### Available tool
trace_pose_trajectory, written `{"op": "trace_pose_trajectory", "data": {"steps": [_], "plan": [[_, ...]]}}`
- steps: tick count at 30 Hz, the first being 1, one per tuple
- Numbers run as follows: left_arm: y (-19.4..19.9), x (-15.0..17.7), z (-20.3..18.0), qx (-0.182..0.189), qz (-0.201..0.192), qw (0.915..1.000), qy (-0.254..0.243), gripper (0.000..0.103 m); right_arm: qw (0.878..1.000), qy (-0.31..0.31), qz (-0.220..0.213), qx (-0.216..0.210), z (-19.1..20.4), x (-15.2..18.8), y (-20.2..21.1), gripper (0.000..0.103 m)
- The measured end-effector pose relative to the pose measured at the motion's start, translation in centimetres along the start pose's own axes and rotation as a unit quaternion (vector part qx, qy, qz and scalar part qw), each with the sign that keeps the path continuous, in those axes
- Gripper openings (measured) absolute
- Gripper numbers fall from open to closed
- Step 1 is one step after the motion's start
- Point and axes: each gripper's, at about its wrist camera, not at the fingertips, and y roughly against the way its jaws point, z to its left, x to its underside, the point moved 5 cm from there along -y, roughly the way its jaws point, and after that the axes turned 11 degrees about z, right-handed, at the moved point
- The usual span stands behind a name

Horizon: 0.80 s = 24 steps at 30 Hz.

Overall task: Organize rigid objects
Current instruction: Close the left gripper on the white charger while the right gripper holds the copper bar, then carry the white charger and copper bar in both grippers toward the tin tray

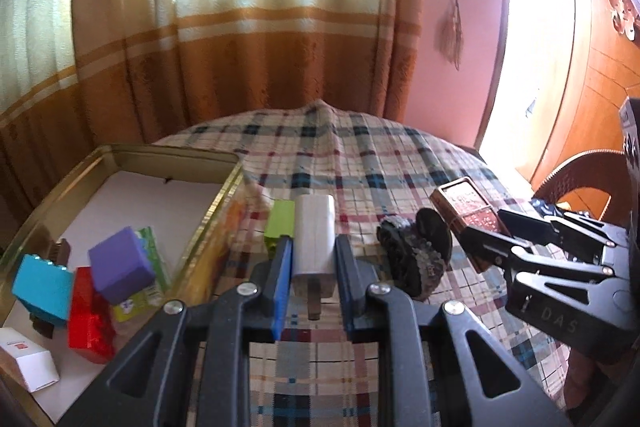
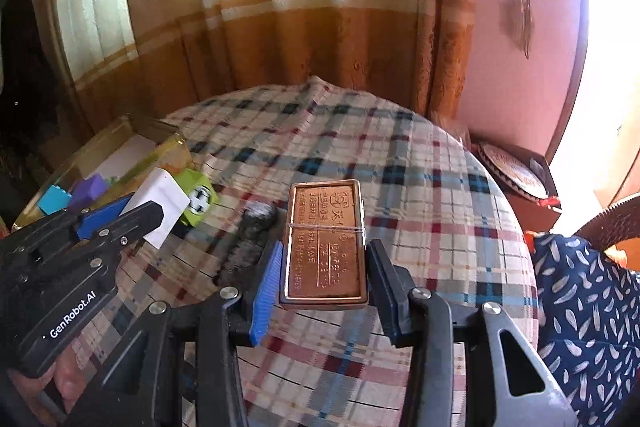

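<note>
My left gripper (image 1: pixel 313 259) clamps the white charger (image 1: pixel 314 239). My right gripper (image 2: pixel 324 287) grips the copper tin (image 2: pixel 324 243), both above the plaid cloth (image 2: pixel 420 187).

white plug adapter (image 1: pixel 314 239), upright at frame centre, clamped between blue pads; copper-coloured flat tin (image 2: pixel 324 243), lying lengthwise at centre, gripped; gold tray (image 1: pixel 216 211) at left holding coloured blocks.

- Left wrist view looks down along its fingers, close over the plaid-clothed table (image 1: pixel 360 155); curtain beyond
- Right wrist view likewise; both share table and striped orange curtain (image 2: pixel 320 27)
</note>
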Motion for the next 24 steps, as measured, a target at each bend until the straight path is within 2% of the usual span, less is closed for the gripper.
{"op": "trace_pose_trajectory", "data": {"steps": [8, 17, 24], "plan": [[2.4, 0.5, 1.2, -0.024, -0.044, 0.9987, 0.006, 0.020, 0.999, -0.004, -0.045, -0.009, 0.2, -0.3, 1.4, 0.046], [3.7, 0.9, 1.8, -0.031, -0.068, 0.9971, 0.009, 0.020, 0.997, -0.008, -0.083, -0.007, 0.3, -0.4, 2.7, 0.046], [4.1, 1.5, 2.3, -0.029, -0.069, 0.9971, 0.016, 0.020, 0.995, -0.011, -0.103, -0.004, 0.3, -0.4, 3.4, 0.046]]}}
